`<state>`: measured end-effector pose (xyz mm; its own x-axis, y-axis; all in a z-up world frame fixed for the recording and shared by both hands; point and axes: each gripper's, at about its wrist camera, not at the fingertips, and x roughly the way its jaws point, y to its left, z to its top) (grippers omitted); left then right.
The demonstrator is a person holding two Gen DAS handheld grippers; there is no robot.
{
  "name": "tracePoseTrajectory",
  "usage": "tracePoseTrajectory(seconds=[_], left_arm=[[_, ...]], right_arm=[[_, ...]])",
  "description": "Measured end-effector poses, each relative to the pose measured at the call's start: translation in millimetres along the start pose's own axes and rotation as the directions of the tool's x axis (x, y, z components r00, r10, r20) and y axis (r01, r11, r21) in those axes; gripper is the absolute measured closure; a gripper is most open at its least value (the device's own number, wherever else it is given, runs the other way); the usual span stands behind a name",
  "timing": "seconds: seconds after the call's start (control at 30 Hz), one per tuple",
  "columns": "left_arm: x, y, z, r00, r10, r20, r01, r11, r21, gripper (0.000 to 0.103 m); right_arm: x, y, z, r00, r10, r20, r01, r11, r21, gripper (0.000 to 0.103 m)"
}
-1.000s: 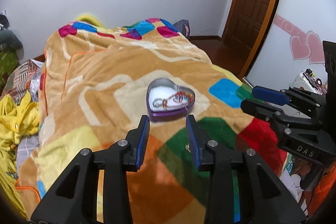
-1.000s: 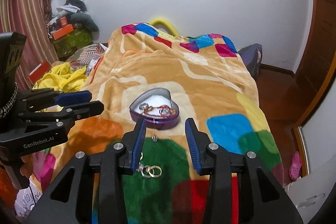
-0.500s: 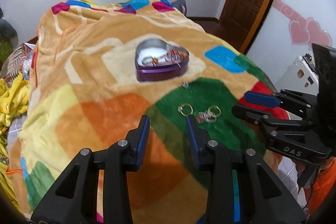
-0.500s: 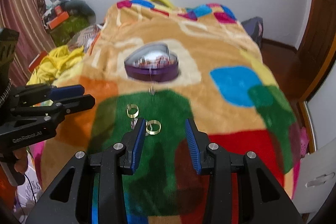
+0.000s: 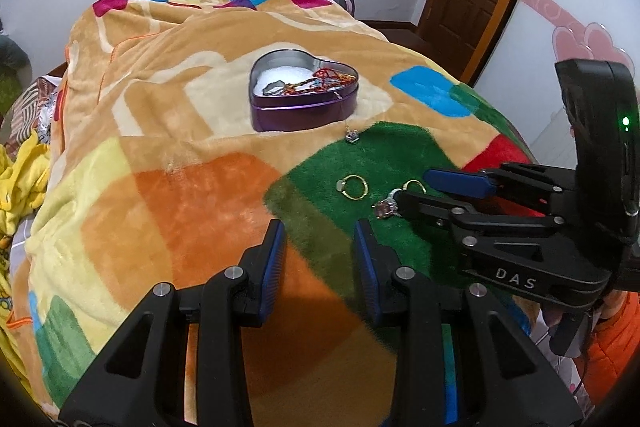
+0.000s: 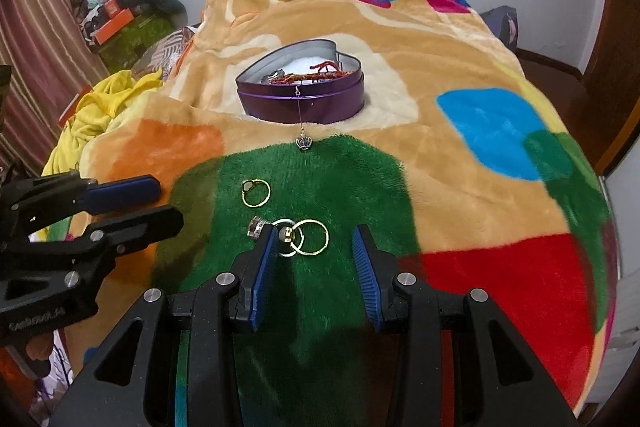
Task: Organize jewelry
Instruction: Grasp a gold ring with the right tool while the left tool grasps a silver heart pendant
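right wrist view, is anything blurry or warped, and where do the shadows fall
Right wrist view: fisheye bends the walls and rounds the colourful plush blanket; the purple heart-shaped tin and gold rings look sharp, and the right gripper casts a dark shadow on the green patch. Left wrist view: same bending, dark vignette corners, shadow under the left gripper.

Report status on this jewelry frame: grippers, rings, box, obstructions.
Left gripper and right gripper both open, empty, above blanket. Loose rings on green patch; heart tin open, pendant dangling outside. Nothing in the way.
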<state>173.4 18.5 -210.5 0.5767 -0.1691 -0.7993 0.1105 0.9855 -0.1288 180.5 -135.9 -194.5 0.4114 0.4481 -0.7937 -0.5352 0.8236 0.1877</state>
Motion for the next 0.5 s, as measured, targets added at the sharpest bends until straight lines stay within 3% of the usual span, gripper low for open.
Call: tracePoseTrajectory(seconds=[0.1,0.5], left_arm=[[6,-5,1,1.0,-0.014,-0.012,0.014,1.0,0.003,0.068],[27,-30,10,0.994,-0.095,-0.047,0.095,0.995,0.009,0.068]], right_arm=[[0,0,-1,1.0,0.014,0.003,-0.014,1.0,-0.01,0.079],[-22,-16,-1,0.998,-0.006,0.066,0.004,1.0,0.03,0.079]])
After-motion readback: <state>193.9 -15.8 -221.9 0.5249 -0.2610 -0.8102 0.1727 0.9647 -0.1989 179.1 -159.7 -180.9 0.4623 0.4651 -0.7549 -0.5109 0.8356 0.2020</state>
